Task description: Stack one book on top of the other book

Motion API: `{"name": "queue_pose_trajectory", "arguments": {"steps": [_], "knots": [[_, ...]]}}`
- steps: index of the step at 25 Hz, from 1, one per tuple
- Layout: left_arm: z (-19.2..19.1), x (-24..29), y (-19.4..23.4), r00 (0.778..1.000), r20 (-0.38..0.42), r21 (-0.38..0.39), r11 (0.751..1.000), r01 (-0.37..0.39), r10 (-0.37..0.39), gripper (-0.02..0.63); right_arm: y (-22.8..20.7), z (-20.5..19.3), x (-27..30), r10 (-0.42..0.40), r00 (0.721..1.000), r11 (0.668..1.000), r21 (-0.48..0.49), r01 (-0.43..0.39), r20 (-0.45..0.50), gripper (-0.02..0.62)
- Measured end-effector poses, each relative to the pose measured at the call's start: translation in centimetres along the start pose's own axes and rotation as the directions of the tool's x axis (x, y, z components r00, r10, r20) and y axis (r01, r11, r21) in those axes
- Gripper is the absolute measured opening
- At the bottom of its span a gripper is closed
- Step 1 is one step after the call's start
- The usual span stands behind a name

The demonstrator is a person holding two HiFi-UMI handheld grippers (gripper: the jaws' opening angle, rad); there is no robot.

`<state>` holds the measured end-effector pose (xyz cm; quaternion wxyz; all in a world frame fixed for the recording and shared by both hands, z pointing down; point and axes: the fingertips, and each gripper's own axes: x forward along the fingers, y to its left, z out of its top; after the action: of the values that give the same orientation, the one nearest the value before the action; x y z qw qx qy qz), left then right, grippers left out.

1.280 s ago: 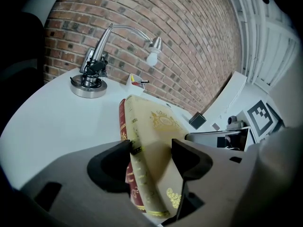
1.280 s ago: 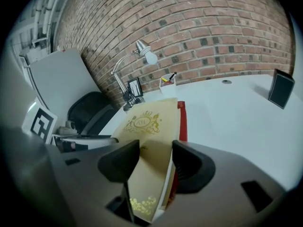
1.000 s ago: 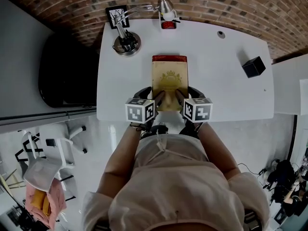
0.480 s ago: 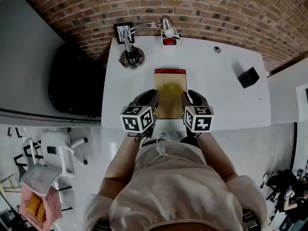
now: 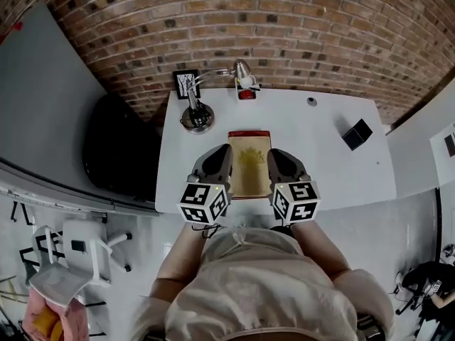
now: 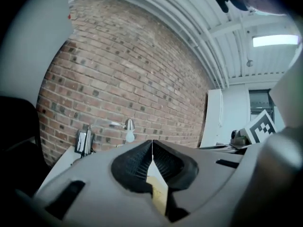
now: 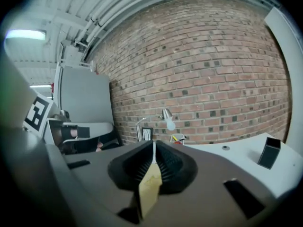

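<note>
Head view: a tan book (image 5: 250, 169) lies on a red book (image 5: 249, 132) at the middle of the front edge of the desk (image 5: 327, 162); left gripper (image 5: 222, 151) and right gripper (image 5: 274, 155) hover above it. Left gripper view: jaws together, empty. Right gripper view: likewise closed on nothing. Books look stiff, weighty; best pinched at the long edges.

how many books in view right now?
2. A gold-covered book lies at the near middle of the white table. A red book sits under it, with only its far edge showing. Others could be hidden beneath.
</note>
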<state>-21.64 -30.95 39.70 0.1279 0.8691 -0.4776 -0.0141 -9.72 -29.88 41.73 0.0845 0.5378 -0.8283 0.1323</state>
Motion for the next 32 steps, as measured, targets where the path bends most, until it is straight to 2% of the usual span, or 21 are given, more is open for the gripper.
{"name": "queue_pose_trajectory", "arguments": {"steps": [4,9,27,32], "knots": [[1.9,-0.6,-0.9,0.999,0.044,0.07,0.998,0.008,-0.011,0.021,0.5,1.8,-0.8,0.012,0.997,0.999,-0.043,-0.009,0.071,0.034],[3.3,-0.5,-1.6,0.998,0.066,0.101,0.995,0.009,-0.015,0.021,0.2,2.5,-1.1,0.023,0.996,0.997,-0.076,-0.016,0.084,0.031],[2.6,0.2,-2.0,0.999,0.032,0.081,0.997,0.014,-0.017,0.021,-0.4,2.4,-1.2,0.005,0.998,0.994,-0.111,0.003,0.068,0.026],[2.0,0.2,-0.8,1.0,0.008,0.083,0.996,-0.021,0.02,0.021,-0.3,2.3,-0.9,-0.009,0.998,0.994,-0.11,0.016,0.064,0.026]]}}
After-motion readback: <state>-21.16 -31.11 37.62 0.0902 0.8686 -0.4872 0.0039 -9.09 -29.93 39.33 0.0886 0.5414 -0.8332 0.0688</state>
